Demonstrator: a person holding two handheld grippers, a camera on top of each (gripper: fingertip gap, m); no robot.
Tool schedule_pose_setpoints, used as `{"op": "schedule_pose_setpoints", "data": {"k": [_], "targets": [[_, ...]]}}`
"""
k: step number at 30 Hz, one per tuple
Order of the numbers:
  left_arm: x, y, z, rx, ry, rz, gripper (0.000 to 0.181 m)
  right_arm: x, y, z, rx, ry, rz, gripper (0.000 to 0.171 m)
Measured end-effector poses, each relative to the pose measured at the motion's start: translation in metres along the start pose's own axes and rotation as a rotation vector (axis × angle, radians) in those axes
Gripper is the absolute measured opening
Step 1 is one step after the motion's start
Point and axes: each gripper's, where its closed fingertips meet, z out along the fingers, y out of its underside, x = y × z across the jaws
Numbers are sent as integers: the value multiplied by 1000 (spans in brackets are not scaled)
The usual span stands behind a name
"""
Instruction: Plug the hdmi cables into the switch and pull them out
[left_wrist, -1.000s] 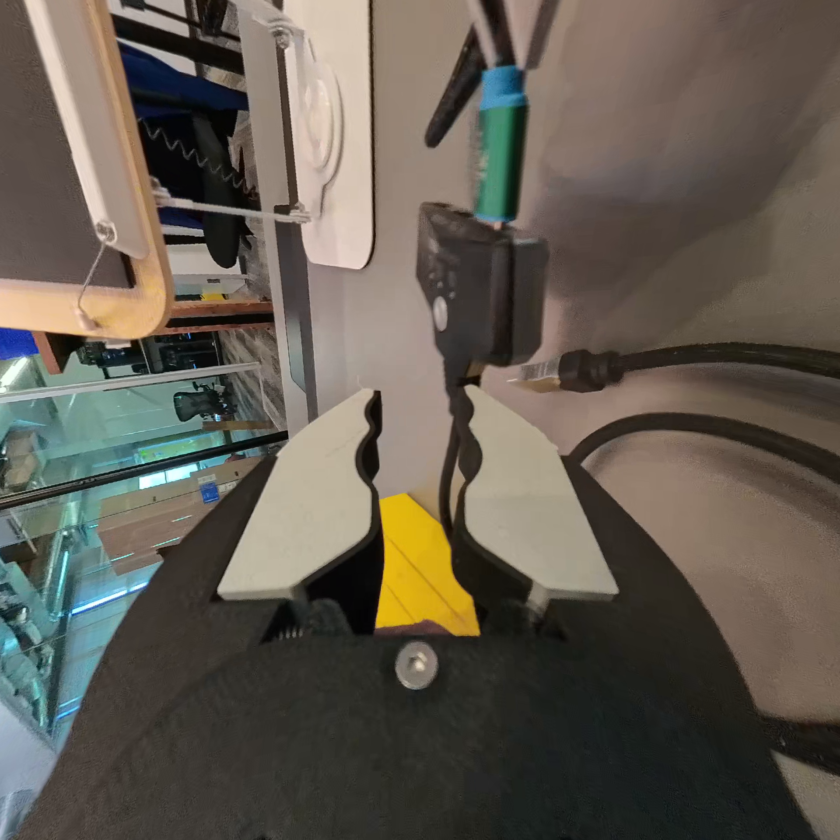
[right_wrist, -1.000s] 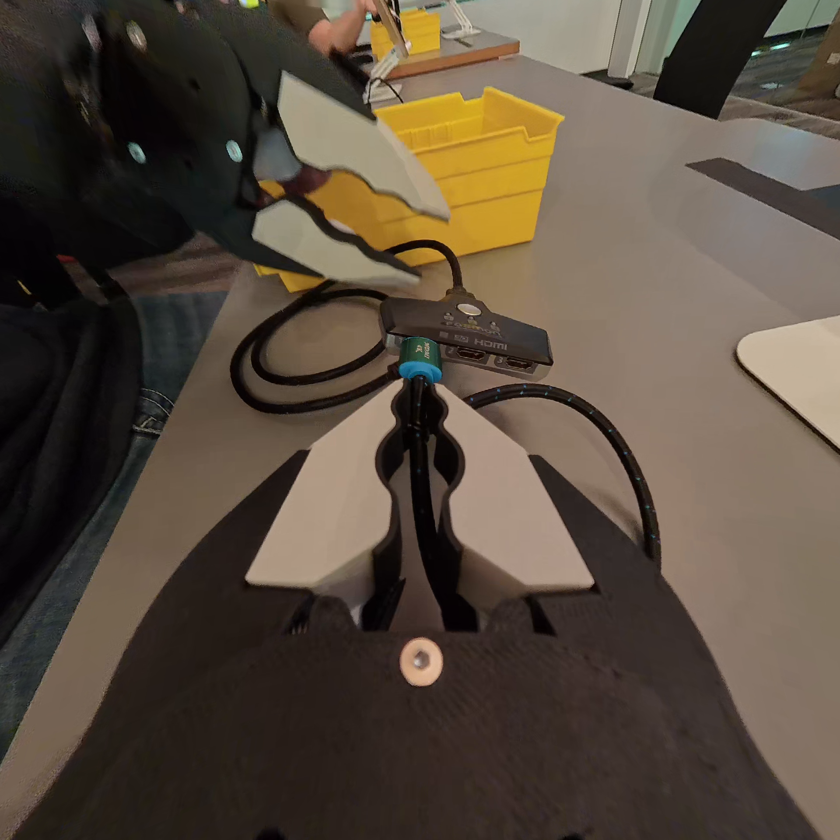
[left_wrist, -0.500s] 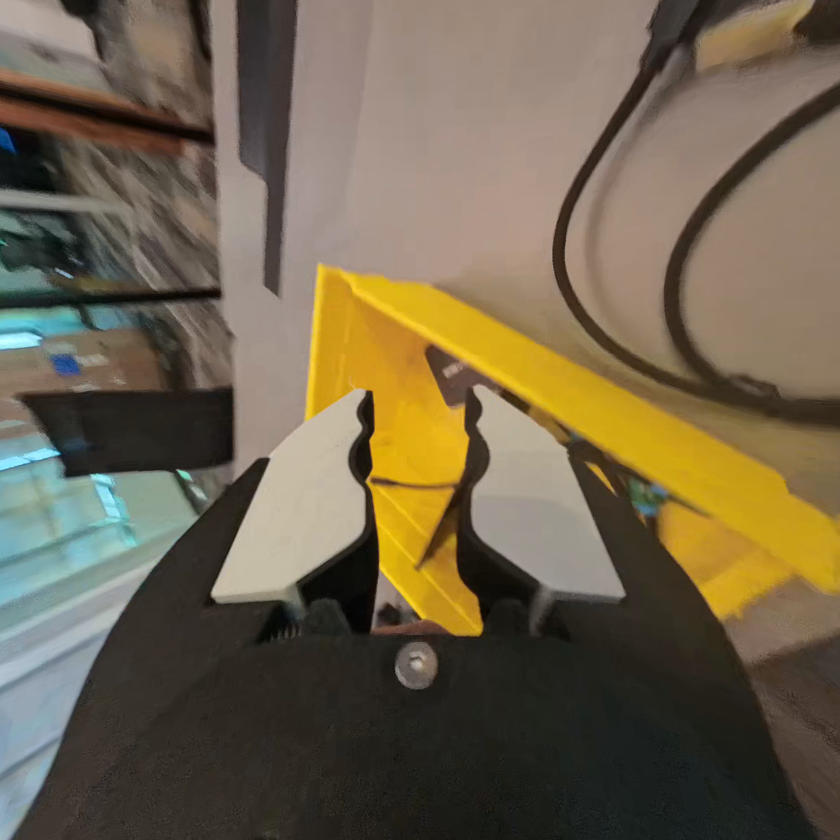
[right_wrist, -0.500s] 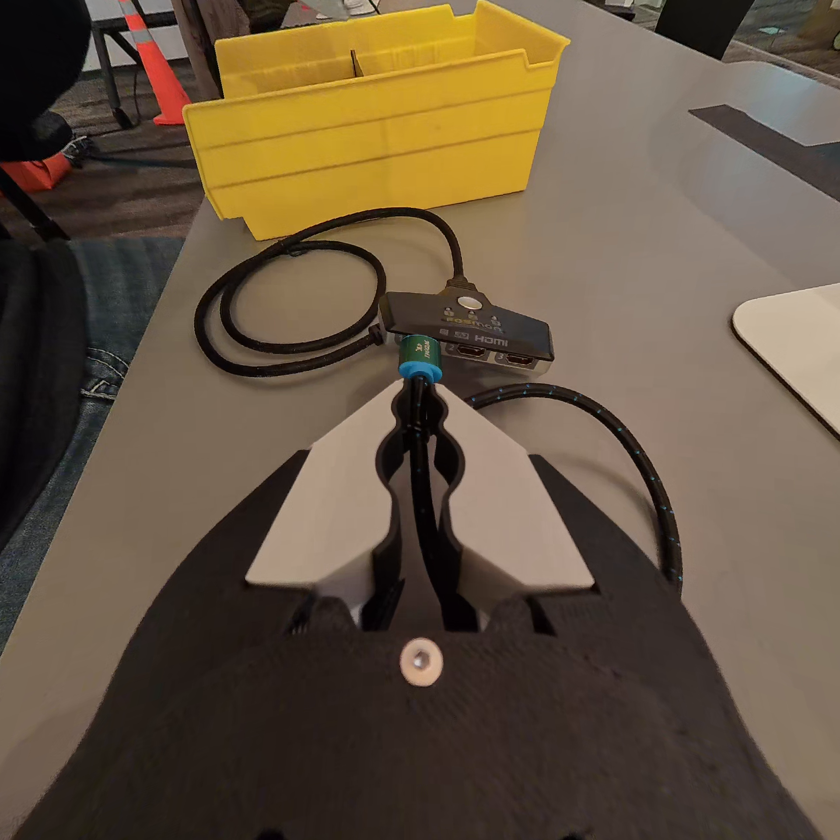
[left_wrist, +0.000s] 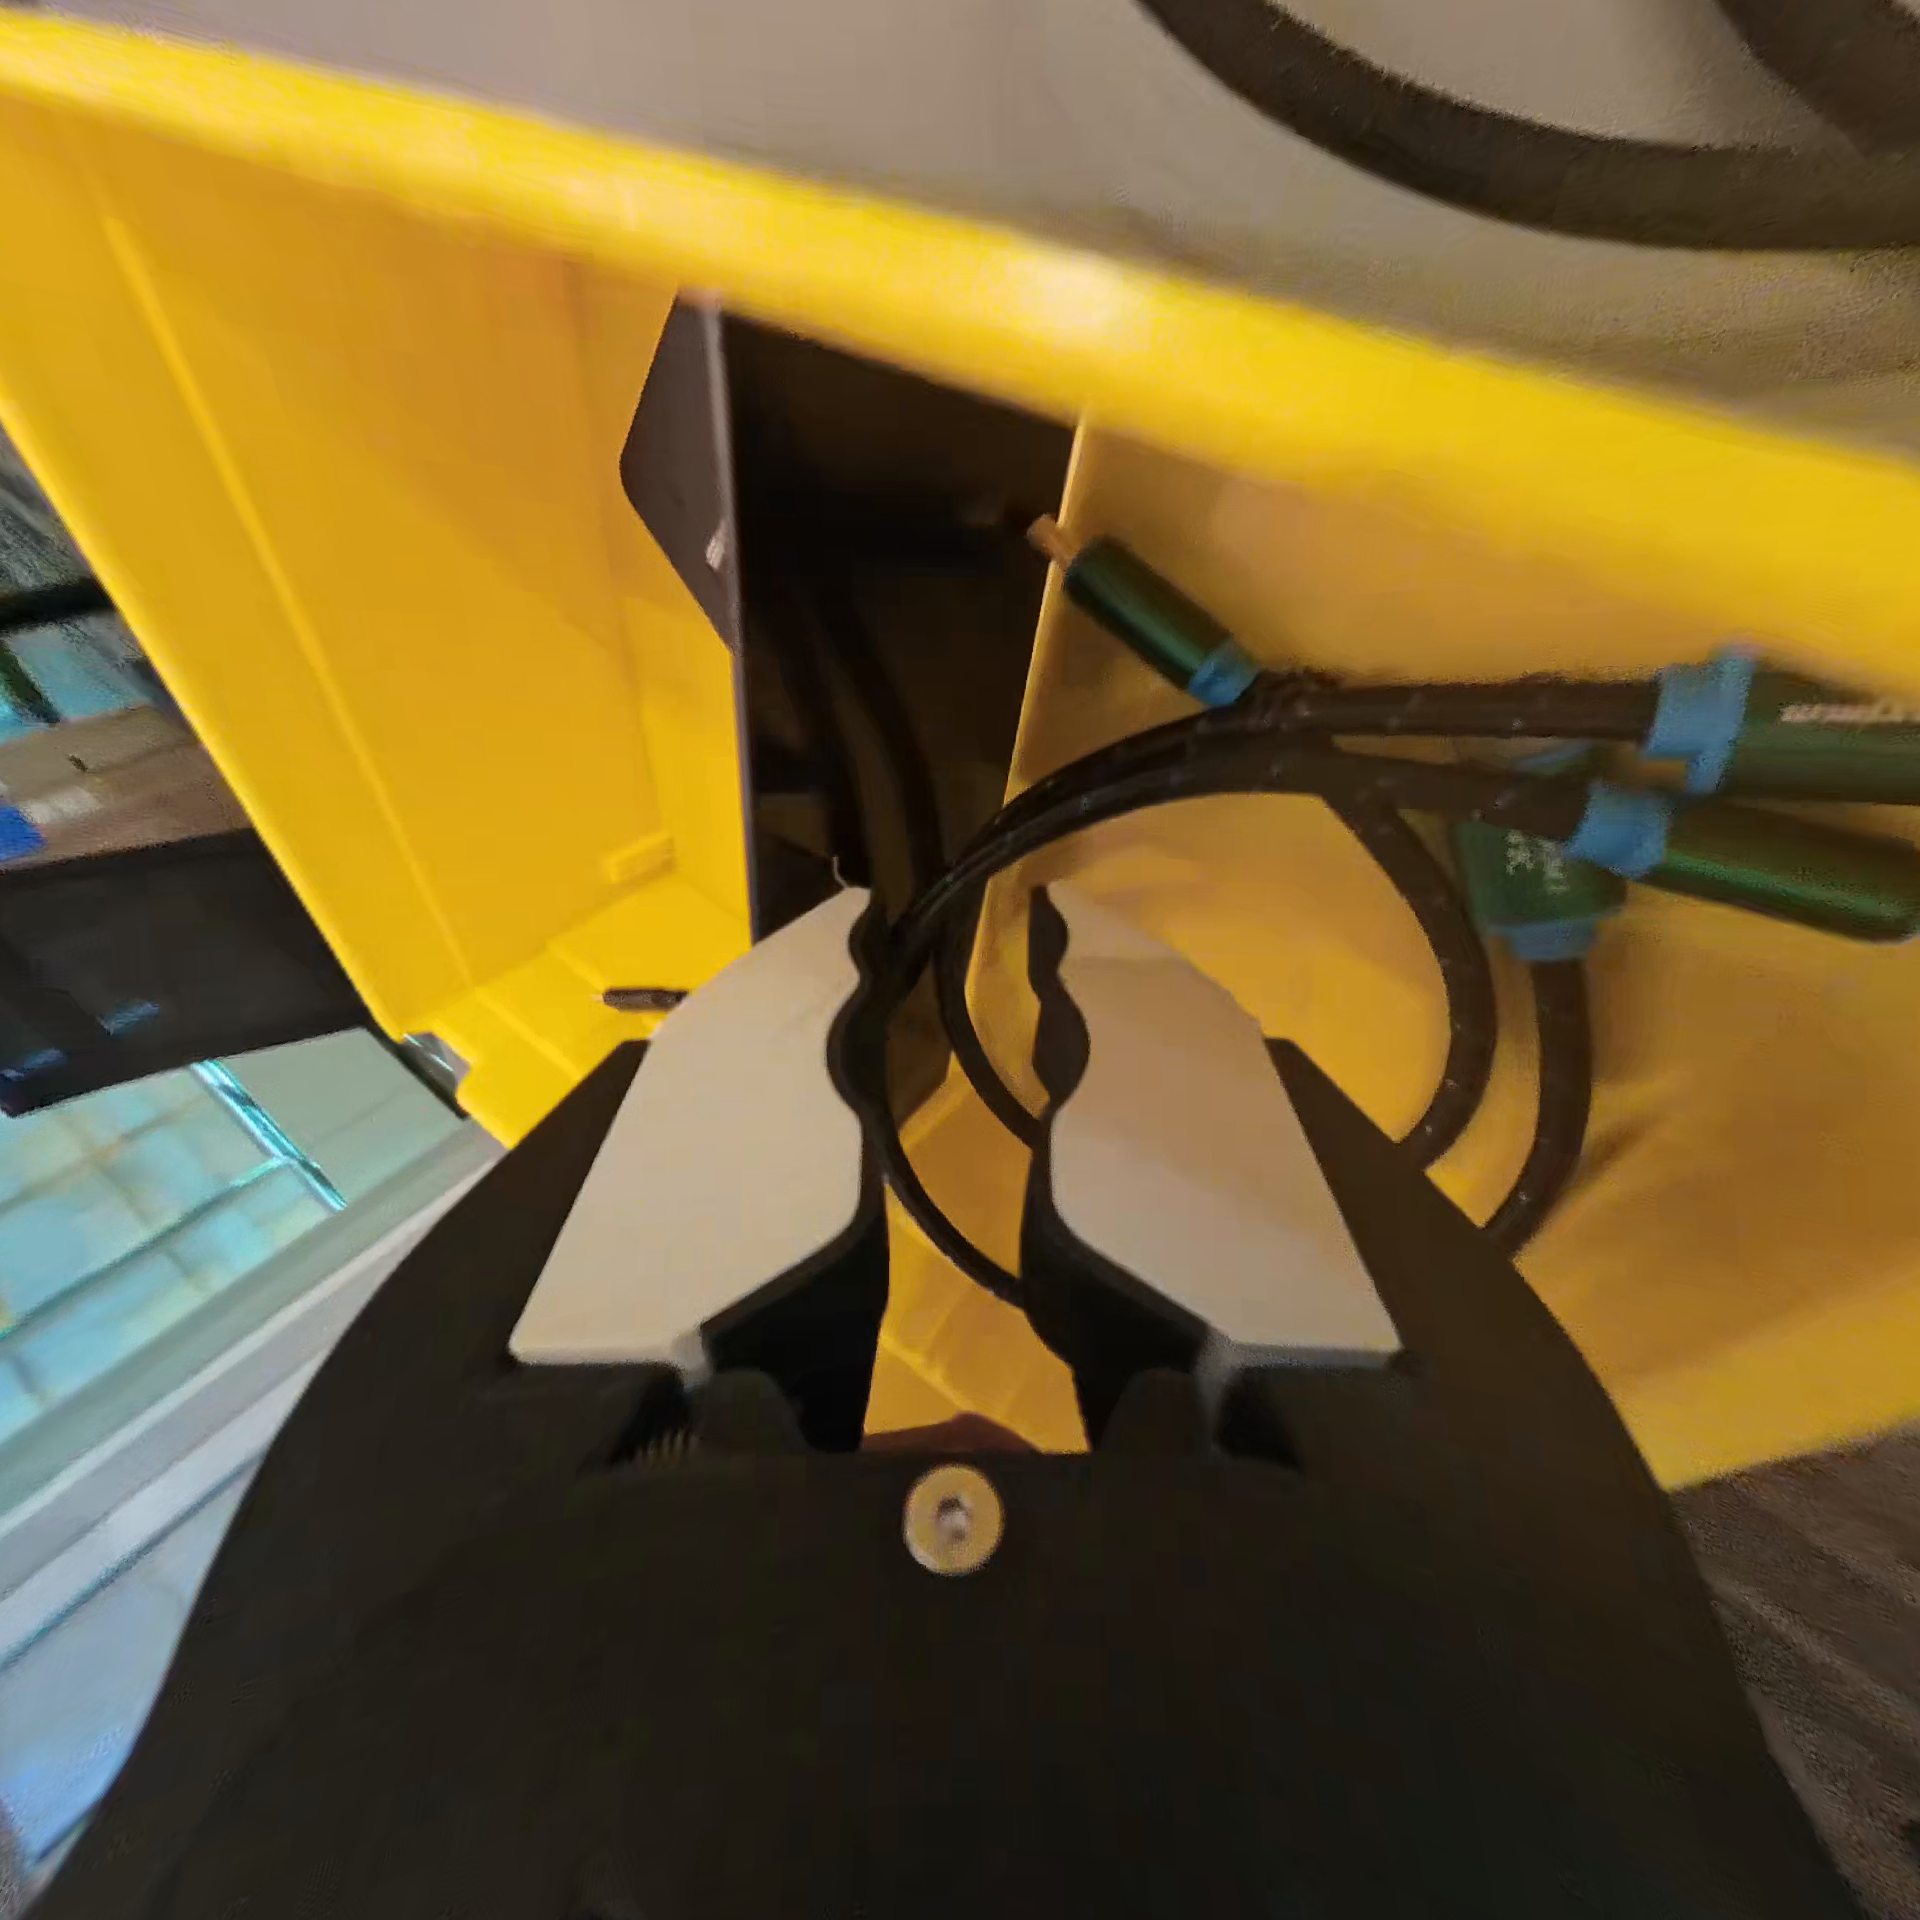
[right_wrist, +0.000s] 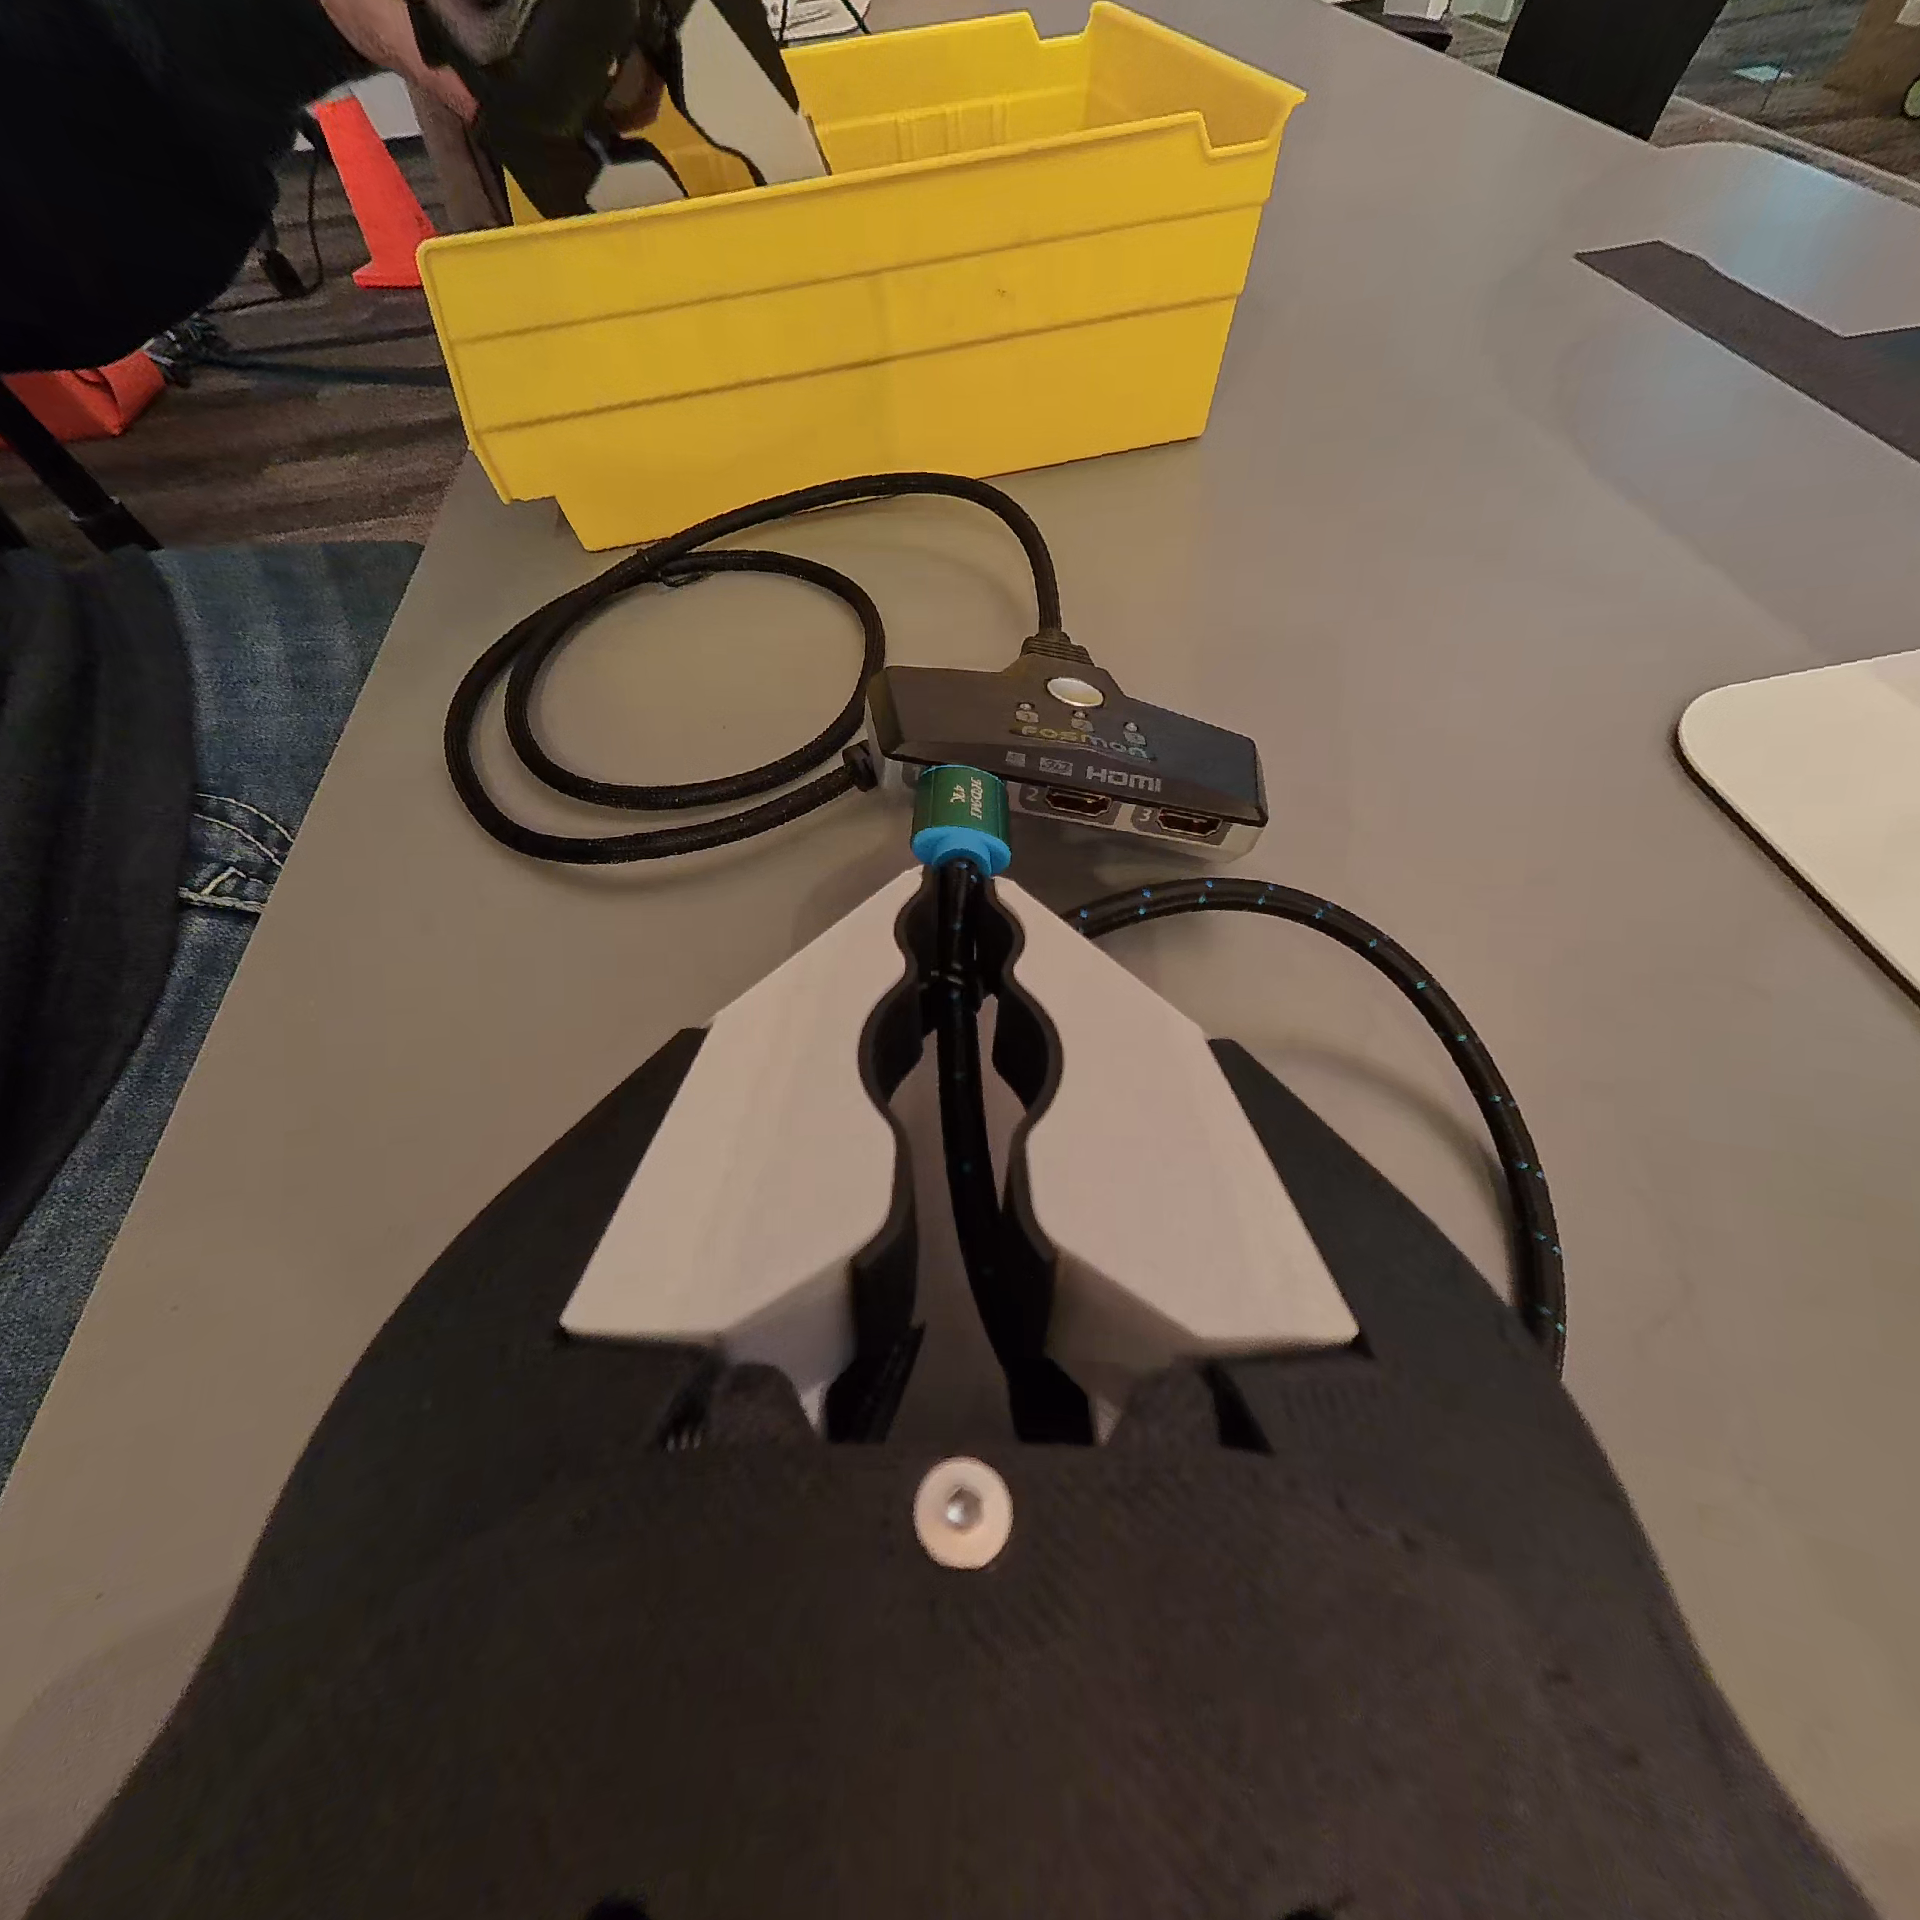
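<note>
A: Our right gripper (right_wrist: 961, 894) is clamped on the braided cable (right_wrist: 961, 1081), its green plug (right_wrist: 958, 805) seated in the switch (right_wrist: 1070, 743) at 12 o'clock; two ports lie free at 1.

B: Our left gripper (left_wrist: 956, 914) stands open inside the yellow bin (left_wrist: 416, 520), spare cables (left_wrist: 1455, 997) at 2. We see grey table (right_wrist: 1455, 520) open at 3.

Grey table (right_wrist: 1455, 540), on it yellow bin (right_wrist: 852, 343), black switch (right_wrist: 1070, 743), looped cable (right_wrist: 665, 686), white pad (right_wrist: 1829, 790)
</note>
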Motion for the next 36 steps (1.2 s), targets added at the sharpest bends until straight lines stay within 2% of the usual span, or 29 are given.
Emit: {"op": "schedule_pose_setpoints", "data": {"k": [6,13,27,36], "targets": [[10,-1,19,-31,-33,80,16,-1,0,1,-1,1,-9,3],[4,-2,16,18,-79,79,9,-1,-1,0,3,0,-7,3],[-49,10,-62,203,-211,-151,6,-2,0,1,2,-3,-9,4],[-112,-9,-152,323,-458,-238,6,-7,5,4,-36,-17,-30,6]]}}
